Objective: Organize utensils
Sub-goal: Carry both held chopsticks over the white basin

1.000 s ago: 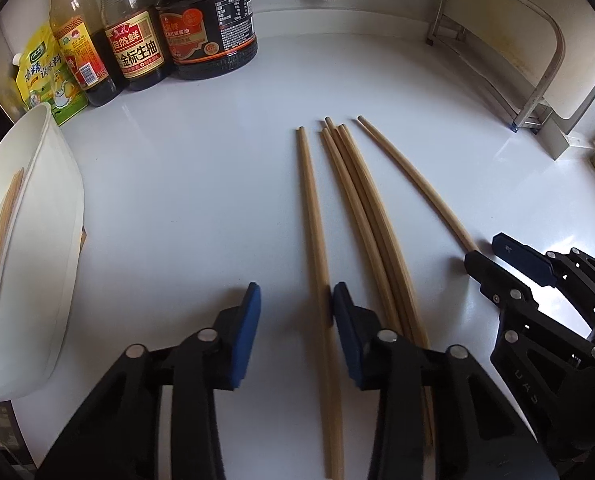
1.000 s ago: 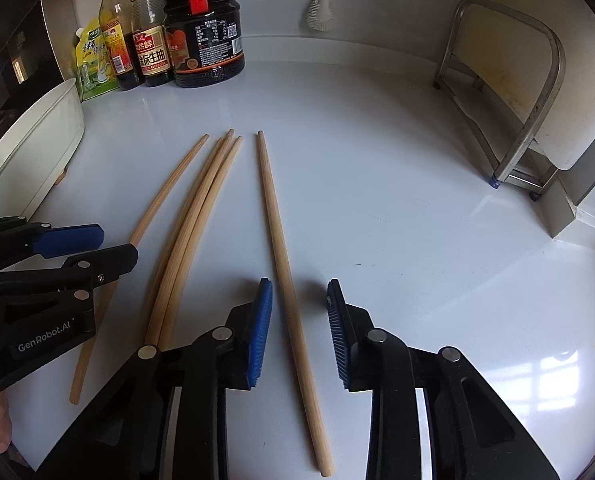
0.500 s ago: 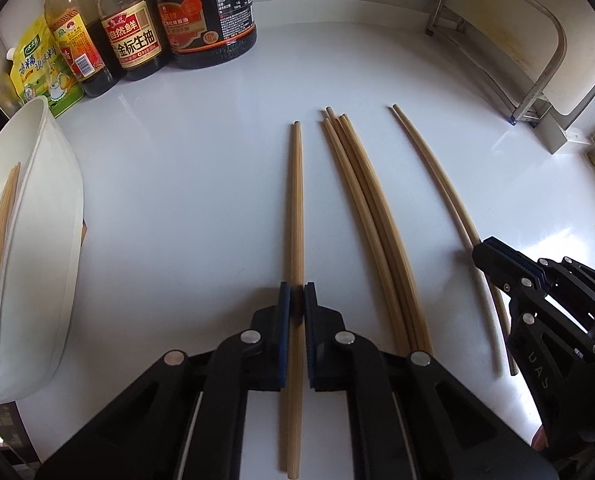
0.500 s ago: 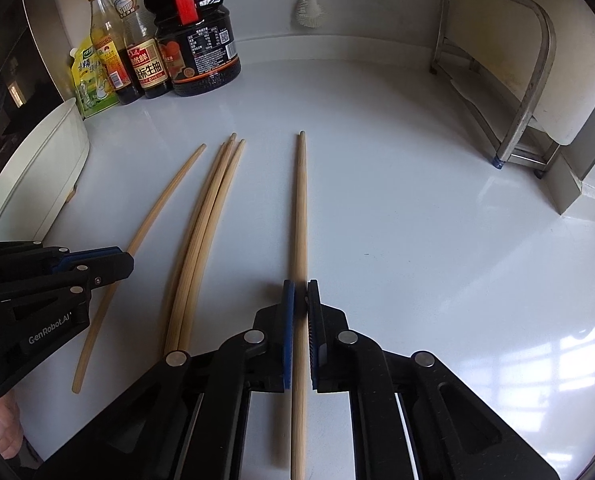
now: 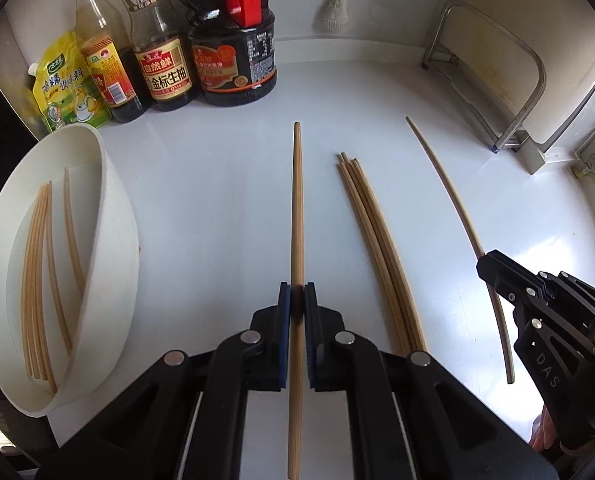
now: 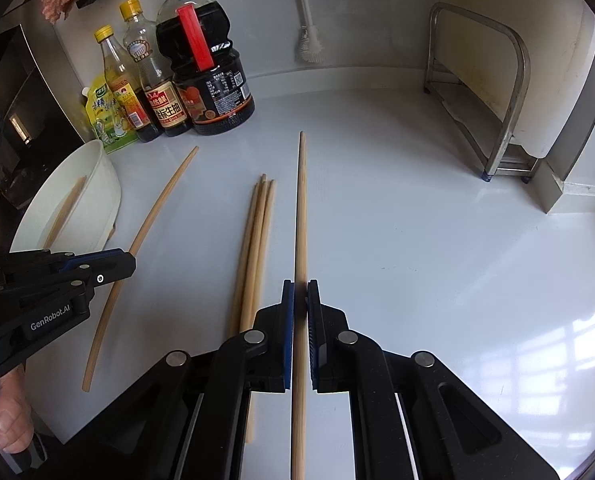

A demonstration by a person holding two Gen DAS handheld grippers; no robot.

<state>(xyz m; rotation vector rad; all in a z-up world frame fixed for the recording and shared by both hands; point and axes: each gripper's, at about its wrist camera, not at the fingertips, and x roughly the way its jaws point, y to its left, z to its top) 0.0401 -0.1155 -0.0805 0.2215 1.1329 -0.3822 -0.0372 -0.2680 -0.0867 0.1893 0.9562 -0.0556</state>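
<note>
My left gripper (image 5: 296,292) is shut on one wooden chopstick (image 5: 297,200), held above the white counter and pointing away from me. My right gripper (image 6: 300,290) is shut on another chopstick (image 6: 301,208) in the same way. Each gripper shows in the other's view: the right gripper (image 5: 484,267) at the right edge, the left gripper (image 6: 128,261) at the left edge. Three loose chopsticks (image 5: 377,240) lie together on the counter between the two held ones. A white oval container (image 5: 113,264) at the left holds several chopsticks (image 5: 37,272).
Three sauce bottles (image 5: 233,52) and a yellow-green pouch (image 5: 63,88) stand at the back left. A metal rack (image 5: 513,72) stands at the back right, and a brush (image 5: 335,12) hangs on the wall. A person's hand (image 6: 5,420) grips the left handle.
Both grippers went from open around a chopstick to shut on it. Both then rose with their chopsticks off the counter, and more of the container's inside now shows.
</note>
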